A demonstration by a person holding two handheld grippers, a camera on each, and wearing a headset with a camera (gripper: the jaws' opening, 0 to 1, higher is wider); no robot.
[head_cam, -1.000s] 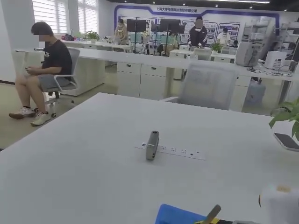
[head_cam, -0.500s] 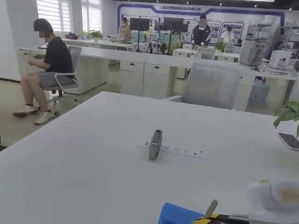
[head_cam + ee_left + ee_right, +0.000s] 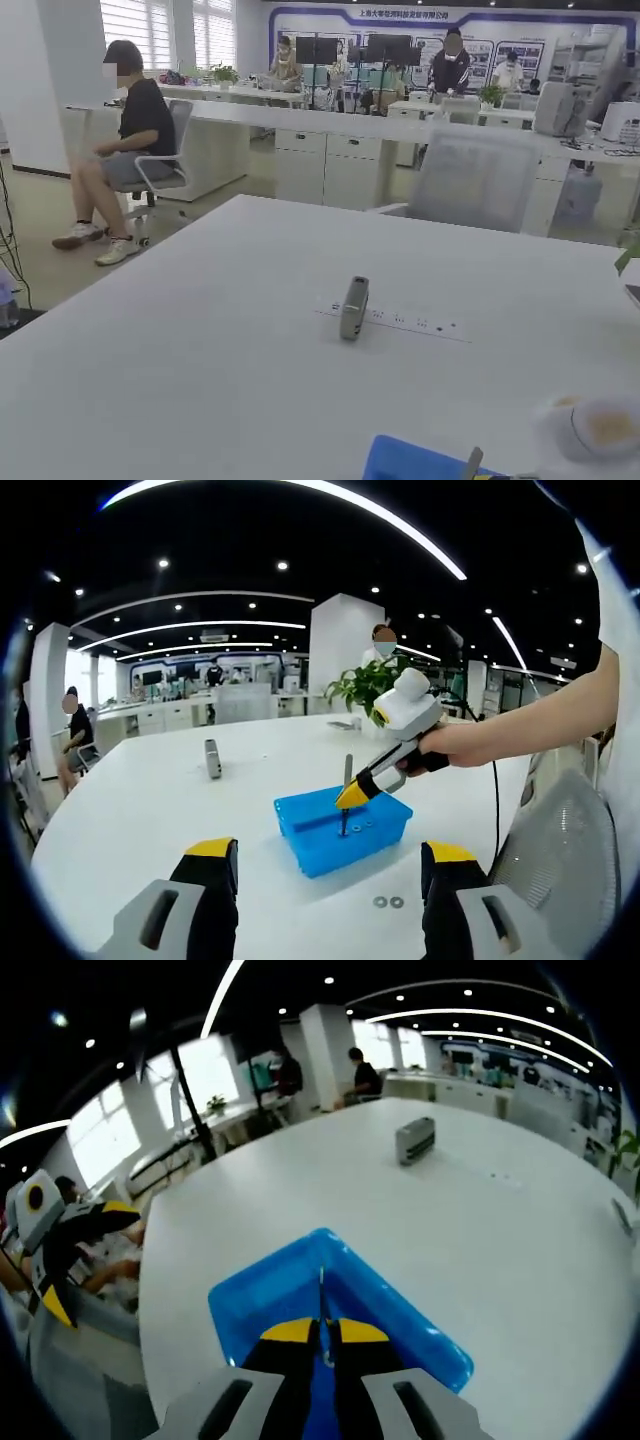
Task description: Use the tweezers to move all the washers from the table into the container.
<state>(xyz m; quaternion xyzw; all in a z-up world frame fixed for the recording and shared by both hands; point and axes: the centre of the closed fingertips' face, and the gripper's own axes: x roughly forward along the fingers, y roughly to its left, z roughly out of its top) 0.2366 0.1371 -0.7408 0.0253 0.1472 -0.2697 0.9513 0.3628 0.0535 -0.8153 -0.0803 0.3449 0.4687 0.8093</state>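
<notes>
Looks partway done: washers [image 3: 362, 824] in container [image 3: 310, 852], two stragglers [image 3: 388, 902] on table [image 3: 130, 810], right gripper [image 3: 350, 796] pinching tweezers [image 3: 347, 768], left gripper [image 3: 325, 880] wide open.

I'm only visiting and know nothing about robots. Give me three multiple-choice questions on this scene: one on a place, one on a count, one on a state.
1. Where is the tip of the tweezers?
A. at the plant
B. over the blue container
C. at the floor
2. How many washers lie on the table beside the container?
A. two
B. five
C. none
3. How do the left gripper's jaws stand?
A. shut on a washer
B. shut on nothing
C. open

Answers: 1 B, the tip hangs within its walls; 2 A, a pair lies by its near corner; 3 C, a wide gap parts them.
</notes>
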